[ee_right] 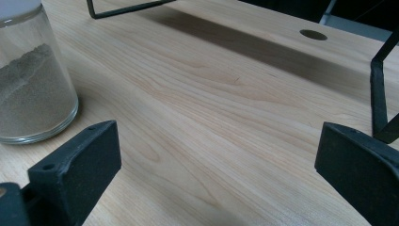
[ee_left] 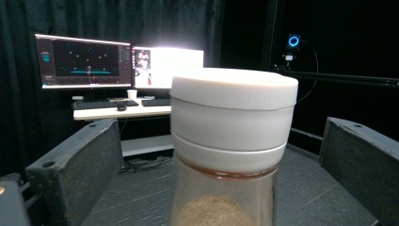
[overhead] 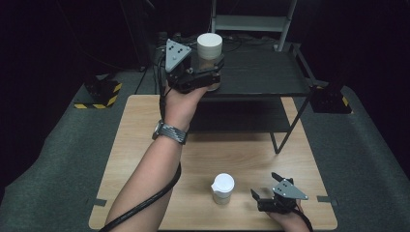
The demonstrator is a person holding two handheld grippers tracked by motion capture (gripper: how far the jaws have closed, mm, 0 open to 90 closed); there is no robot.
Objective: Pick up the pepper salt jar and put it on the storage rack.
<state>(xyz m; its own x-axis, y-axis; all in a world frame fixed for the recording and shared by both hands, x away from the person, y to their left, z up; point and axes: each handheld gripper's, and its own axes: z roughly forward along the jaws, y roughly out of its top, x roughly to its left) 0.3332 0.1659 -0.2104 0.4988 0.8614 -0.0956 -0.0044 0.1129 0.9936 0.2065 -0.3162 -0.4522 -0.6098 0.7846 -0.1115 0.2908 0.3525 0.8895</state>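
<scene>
Two glass jars with white screw lids and brownish powder inside are in play. The first glass jar (overhead: pixel 209 60) stands on the dark slatted top shelf (overhead: pixel 261 72) of a black metal rack, at that shelf's left front corner, and the left gripper (overhead: pixel 205 77) reaches around it from the near side. In the left gripper view the same jar (ee_left: pixel 233 141) rises between the two black jaws, which stand spread wide with a clear gap on either side, so the pads do not press on the glass; nothing is held. The second glass jar (overhead: pixel 222 188) stands on the pale wooden bench (overhead: pixel 145 145), near its front edge and a little right of the middle. The right gripper (overhead: pixel 270 191) rests just right of that jar, close to the bench's front right corner, its jaws wide apart and empty. In the right gripper view this jar (ee_right: pixel 33 89) sits beyond the left jaw, apart from it.
</scene>
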